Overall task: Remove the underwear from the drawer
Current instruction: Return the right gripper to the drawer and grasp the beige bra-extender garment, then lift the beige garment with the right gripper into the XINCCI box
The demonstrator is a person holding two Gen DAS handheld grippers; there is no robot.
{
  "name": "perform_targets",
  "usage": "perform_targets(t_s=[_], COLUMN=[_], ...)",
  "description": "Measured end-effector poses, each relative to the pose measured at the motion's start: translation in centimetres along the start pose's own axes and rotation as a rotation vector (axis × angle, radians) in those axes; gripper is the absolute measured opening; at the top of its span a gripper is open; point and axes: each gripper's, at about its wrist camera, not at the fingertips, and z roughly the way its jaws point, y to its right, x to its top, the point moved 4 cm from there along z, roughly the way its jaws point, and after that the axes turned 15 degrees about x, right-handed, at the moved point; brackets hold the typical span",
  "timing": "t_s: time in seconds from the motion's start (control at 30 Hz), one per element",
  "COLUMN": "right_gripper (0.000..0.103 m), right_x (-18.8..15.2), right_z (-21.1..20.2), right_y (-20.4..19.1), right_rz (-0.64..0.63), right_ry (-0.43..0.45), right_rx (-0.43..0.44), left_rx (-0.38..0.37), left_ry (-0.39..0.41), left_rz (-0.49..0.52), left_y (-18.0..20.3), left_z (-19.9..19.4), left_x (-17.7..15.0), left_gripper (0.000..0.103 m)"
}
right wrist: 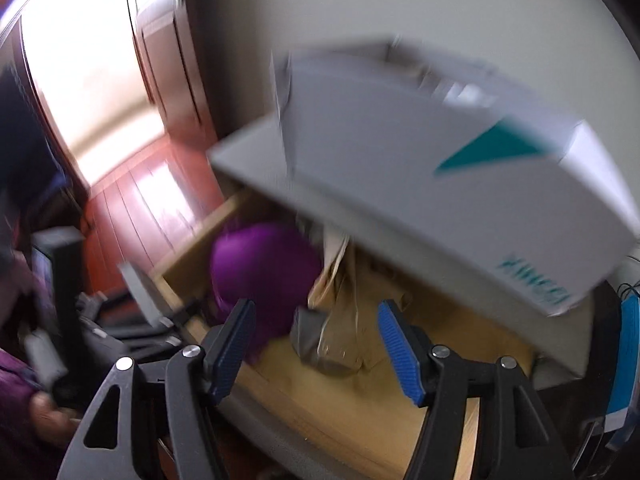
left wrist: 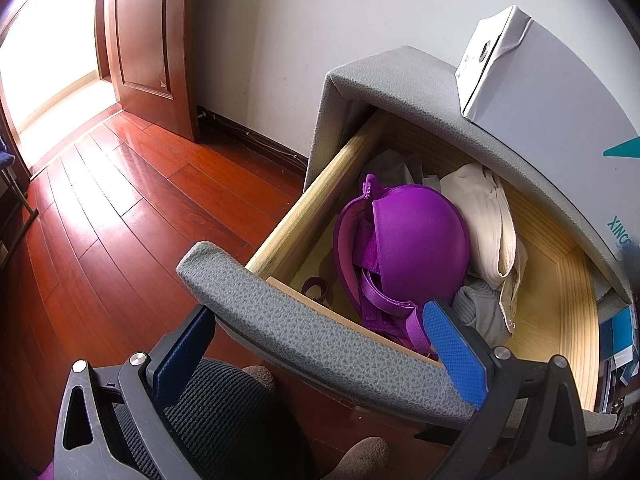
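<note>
A purple bra (left wrist: 416,240) lies in the open wooden drawer (left wrist: 312,200), beside a beige garment (left wrist: 484,216) and a grey one (left wrist: 476,312). My left gripper (left wrist: 320,332) stands wide open astride the drawer's grey front panel (left wrist: 304,336), with one finger outside it and one inside next to the bra's strap. The right wrist view is blurred. There my right gripper (right wrist: 316,312) hangs open above the drawer with nothing between its pads. The purple bra (right wrist: 264,276) lies just beyond its left finger, and the grey garment (right wrist: 308,332) and the beige garment (right wrist: 340,280) lie ahead.
A white box (left wrist: 540,92) with teal print sits on the grey cabinet top (left wrist: 400,76) and overhangs the drawer's back. Red wooden floor (left wrist: 120,200) and a brown door (left wrist: 148,40) lie to the left. Blue items (left wrist: 620,332) stand to the right of the drawer. A person's hand (right wrist: 48,412) shows at lower left.
</note>
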Motion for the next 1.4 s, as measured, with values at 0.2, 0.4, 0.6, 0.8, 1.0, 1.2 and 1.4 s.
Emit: perform_targets(t_s=[0.2, 0.4, 0.6, 0.8, 1.0, 1.2, 1.4], right_gripper=[0.065, 0.065, 0.065, 0.026, 0.008, 0.006, 0.006], right_x=[-0.3, 0.6, 1.1, 0.0, -0.3, -0.5, -1.7], right_z=[5.7, 8.8, 10.5, 11.9, 11.6, 7.0, 1.9], right_y=[1.1, 1.3, 2.3, 2.1, 1.6, 0.9, 1.3], right_rz=[0.001, -0.056, -0.061, -0.096, -0.103, -0.036, 0.115], right_ry=[-0.168, -0.245, -0.282, -0.341, -0.331, -0.249, -0.163], right_rx=[-0.073, -0.159, -0.220, -0.224, -0.219, -0.150, -0.050], left_rx=[0.000, 0.000, 0.000, -0.001, 0.000, -0.001, -0.001], left_ry=[0.001, 0.000, 0.000, 0.000, 0.001, 0.000, 0.000], left_rz=[-0.002, -0.001, -0.001, -0.001, -0.001, -0.002, -0.002], left_y=[0.0, 0.0, 0.0, 0.0, 0.0, -0.1, -0.1], left_z=[0.0, 0.0, 0.0, 0.0, 0.0, 0.0, 0.0], left_x=[0.0, 0.0, 0.0, 0.0, 0.0, 0.0, 0.0], left_gripper=[0.103, 0.103, 0.103, 0.103, 0.103, 0.103, 0.103])
